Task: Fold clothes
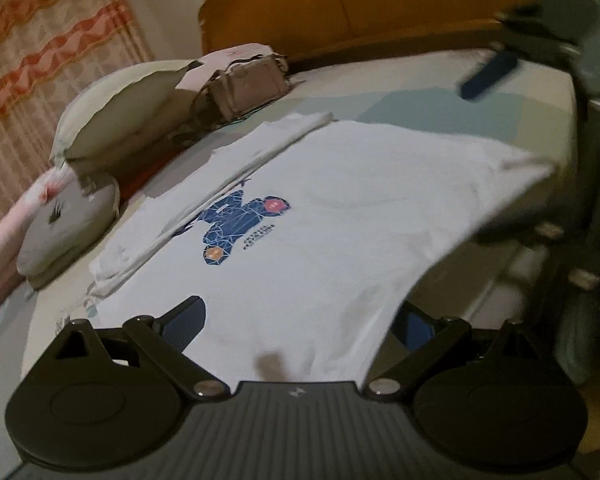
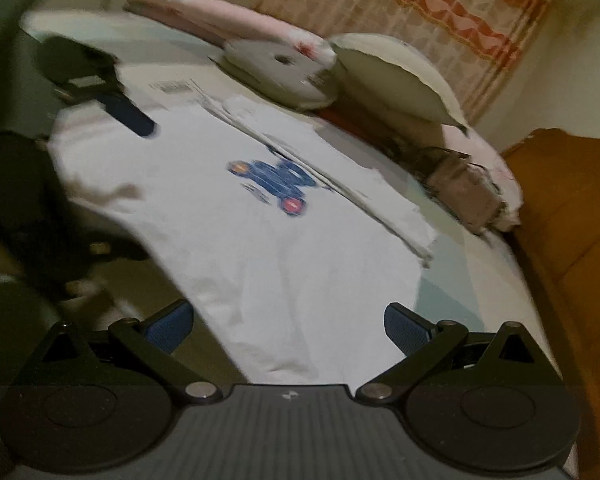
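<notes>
Pale-sheeted bed [image 1: 380, 92] ahead of both tools. White cotton T-shirt w/ blue print [image 1: 320, 240] lies on it, far side folded in; soft, light, limp; take near hem corners. Left gripper [image 1: 300, 320] & right gripper [image 2: 288, 328]: jaws spread, shirt edge betw. them, unclamped.

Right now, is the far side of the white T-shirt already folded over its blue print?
Yes: in the left wrist view the far edge of the white T-shirt lies doubled back, partly covering the blue print.

My left black plastic gripper [image 1: 300, 320] and right black plastic gripper [image 2: 288, 324] share ribbed grey bodies, silver pivot screws, blue textured finger pads [image 2: 168, 326].
</notes>
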`<state>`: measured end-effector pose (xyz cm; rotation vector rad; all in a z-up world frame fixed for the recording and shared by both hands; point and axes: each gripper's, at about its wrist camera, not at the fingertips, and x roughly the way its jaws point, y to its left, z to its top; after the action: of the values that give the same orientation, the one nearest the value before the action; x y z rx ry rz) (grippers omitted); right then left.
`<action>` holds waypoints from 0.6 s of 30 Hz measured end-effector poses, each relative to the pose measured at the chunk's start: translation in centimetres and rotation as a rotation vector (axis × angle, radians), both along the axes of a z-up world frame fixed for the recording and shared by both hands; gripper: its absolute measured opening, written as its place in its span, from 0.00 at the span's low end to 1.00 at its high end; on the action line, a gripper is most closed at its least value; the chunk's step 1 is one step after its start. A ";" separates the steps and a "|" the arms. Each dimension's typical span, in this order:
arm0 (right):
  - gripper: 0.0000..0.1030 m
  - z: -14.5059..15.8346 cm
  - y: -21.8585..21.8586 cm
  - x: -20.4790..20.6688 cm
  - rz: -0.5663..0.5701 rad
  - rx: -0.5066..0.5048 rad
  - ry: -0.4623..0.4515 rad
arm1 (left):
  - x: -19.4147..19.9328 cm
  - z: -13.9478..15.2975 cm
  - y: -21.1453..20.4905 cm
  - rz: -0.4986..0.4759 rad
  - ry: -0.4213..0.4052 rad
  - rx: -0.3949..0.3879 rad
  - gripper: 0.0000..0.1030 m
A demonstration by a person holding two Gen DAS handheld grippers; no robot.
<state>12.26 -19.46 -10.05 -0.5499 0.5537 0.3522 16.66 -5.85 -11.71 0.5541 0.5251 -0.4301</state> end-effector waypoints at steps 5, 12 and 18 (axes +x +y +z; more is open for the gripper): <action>1.00 1.1 -1.1 -1.7 0.156 0.153 0.116 | 0.2 0.2 0.0 0.003 -0.008 0.011 0.95; 1.00 -0.5 0.1 -1.4 0.118 0.005 0.045 | 0.5 0.9 0.1 0.015 -0.034 0.020 0.95; 1.00 -0.4 0.4 -1.7 0.158 -0.008 0.031 | 0.8 1.7 0.3 0.031 -0.048 0.007 0.95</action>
<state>10.55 -19.05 -10.46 -0.5983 0.5427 0.5093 17.50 -5.50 -10.04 0.5607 0.4891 -0.3848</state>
